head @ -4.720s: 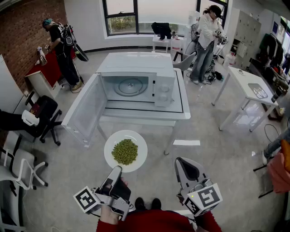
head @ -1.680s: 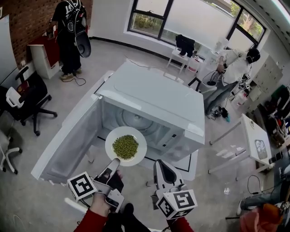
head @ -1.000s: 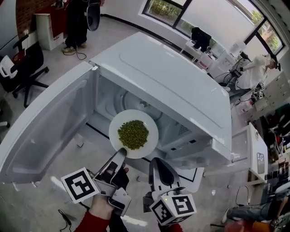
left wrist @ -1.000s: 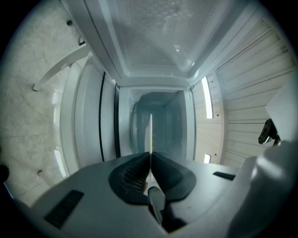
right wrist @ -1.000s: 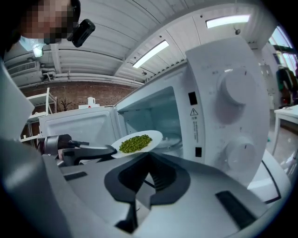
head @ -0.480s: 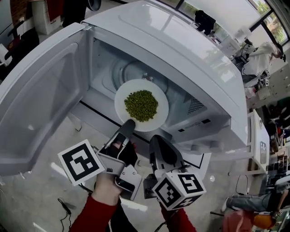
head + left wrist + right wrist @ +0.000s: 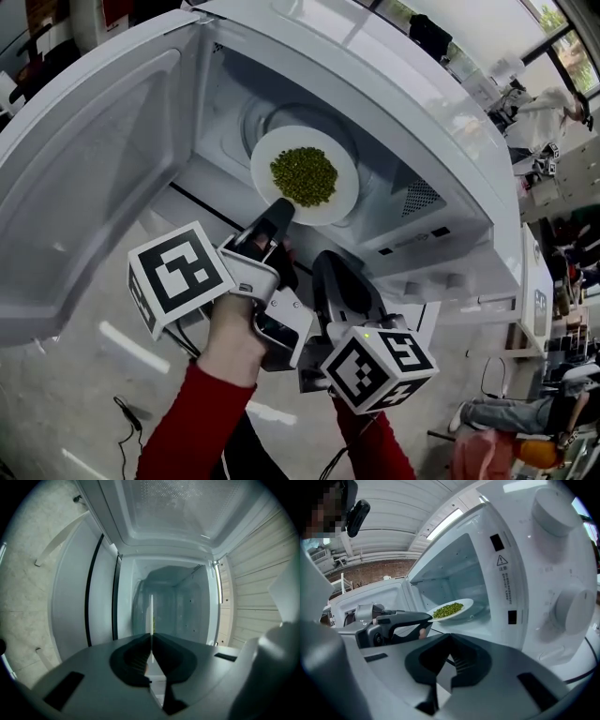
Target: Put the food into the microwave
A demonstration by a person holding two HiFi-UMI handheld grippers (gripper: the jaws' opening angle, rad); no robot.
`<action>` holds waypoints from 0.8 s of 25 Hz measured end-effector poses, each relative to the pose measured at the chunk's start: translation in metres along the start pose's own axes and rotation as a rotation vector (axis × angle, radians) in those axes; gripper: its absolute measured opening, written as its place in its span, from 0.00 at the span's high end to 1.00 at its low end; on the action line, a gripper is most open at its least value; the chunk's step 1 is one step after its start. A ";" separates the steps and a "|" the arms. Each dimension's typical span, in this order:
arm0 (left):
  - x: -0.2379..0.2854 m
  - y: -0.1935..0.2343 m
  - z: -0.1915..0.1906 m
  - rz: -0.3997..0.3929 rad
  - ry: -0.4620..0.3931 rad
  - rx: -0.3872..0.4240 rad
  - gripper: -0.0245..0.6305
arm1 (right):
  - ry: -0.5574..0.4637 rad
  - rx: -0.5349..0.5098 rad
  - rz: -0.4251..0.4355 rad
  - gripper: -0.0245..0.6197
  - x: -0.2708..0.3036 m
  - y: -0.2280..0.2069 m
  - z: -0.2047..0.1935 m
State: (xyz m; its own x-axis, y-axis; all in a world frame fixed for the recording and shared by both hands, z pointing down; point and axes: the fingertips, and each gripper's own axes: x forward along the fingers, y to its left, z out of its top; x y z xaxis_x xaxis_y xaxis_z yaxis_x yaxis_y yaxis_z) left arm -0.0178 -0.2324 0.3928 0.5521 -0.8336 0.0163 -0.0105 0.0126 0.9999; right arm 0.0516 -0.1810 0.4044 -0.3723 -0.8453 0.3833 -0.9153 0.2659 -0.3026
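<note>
A white plate point(image 7: 330, 200) heaped with green peas point(image 7: 304, 175) hangs level in the mouth of the open white microwave point(image 7: 403, 94), over its glass turntable point(image 7: 255, 120). My left gripper point(image 7: 282, 207) is shut on the plate's near rim. In the left gripper view the plate point(image 7: 151, 613) shows edge-on as a thin white line between the pads, with the cavity behind it. My right gripper point(image 7: 329, 265) hangs shut and empty just right of the left one, outside the cavity. The right gripper view shows the plate point(image 7: 464, 605) and the left gripper point(image 7: 427, 617) holding it.
The microwave door point(image 7: 84, 159) stands swung open at the left. Its control panel with two knobs point(image 7: 571, 616) is close on the right. A person point(image 7: 553, 103) stands by furniture at the far right. Grey floor point(image 7: 75, 394) lies below.
The left gripper has carried the plate forward, from in front of the opening to over the turntable. The right gripper has sunk slightly and stays shut beside it.
</note>
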 end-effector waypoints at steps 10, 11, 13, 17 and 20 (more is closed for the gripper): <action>0.009 0.007 0.004 0.061 0.039 0.002 0.93 | 0.026 0.031 -0.002 0.94 0.008 0.003 -0.004; 0.010 0.007 0.005 0.067 0.043 -0.006 0.93 | 0.030 0.034 -0.003 0.94 0.009 0.003 -0.004; 0.013 0.007 0.010 0.074 0.046 -0.015 0.93 | 0.033 0.039 -0.008 0.94 0.012 0.004 -0.005; 0.025 0.003 0.017 0.090 0.052 0.000 0.93 | 0.032 0.042 -0.016 0.94 0.018 0.004 0.002; 0.034 0.003 0.017 0.105 0.053 0.006 0.93 | 0.028 0.039 -0.016 0.94 0.020 0.001 0.008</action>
State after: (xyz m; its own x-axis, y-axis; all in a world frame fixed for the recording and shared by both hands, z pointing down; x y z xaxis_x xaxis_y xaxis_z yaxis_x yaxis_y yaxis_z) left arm -0.0128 -0.2700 0.3965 0.5908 -0.7977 0.1209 -0.0752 0.0948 0.9927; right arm 0.0440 -0.2014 0.4052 -0.3625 -0.8357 0.4126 -0.9147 0.2341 -0.3295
